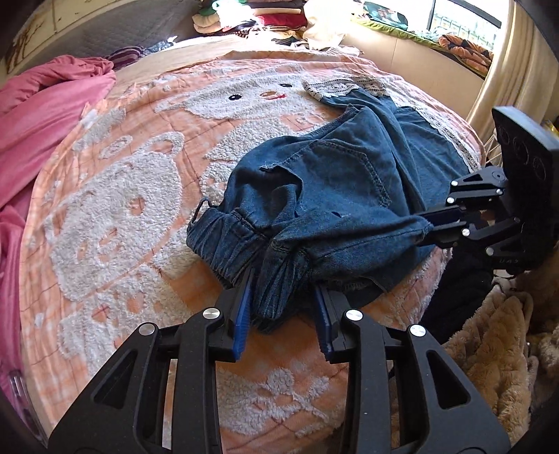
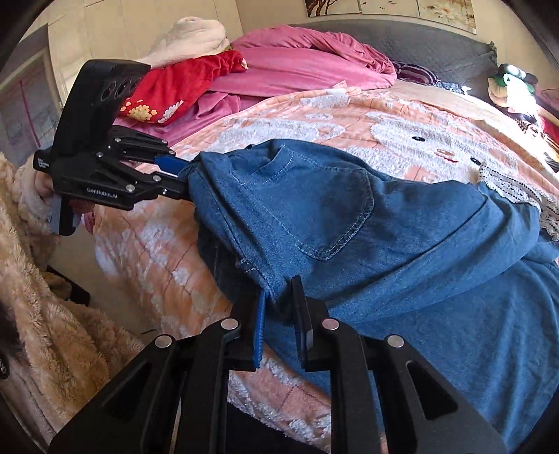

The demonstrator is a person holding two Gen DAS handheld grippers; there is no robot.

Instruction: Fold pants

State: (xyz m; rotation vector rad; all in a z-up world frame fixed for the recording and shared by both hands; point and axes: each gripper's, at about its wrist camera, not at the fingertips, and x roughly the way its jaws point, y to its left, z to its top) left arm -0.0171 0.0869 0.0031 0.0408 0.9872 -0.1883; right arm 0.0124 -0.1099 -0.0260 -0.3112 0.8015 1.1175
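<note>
Blue denim pants (image 1: pixel 332 167) (image 2: pixel 349 216) lie folded over themselves on a peach blanket (image 1: pixel 122 192) (image 2: pixel 314 118), back pocket up, lace-trimmed hems (image 1: pixel 339 87) (image 2: pixel 506 188) at the far end. My left gripper (image 1: pixel 283 283) is shut on a bunched part of the elastic waistband near the bed's front edge; in the right wrist view it (image 2: pixel 183 171) comes in from the left. My right gripper (image 2: pixel 279 290) pinches a fold of the denim edge; in the left wrist view it (image 1: pixel 428 227) reaches in from the right. The cloth hangs slightly lifted between the two grips.
A pink duvet (image 1: pixel 42 115) (image 2: pixel 297 59) and a red garment (image 2: pixel 174 87) are heaped on the bed's left side. Piled clothes (image 1: pixel 265 17) sit by the grey headboard (image 2: pixel 436 38). A beige fleece sleeve (image 2: pixel 52 331) (image 1: pixel 489 349) is close beside the bed's edge.
</note>
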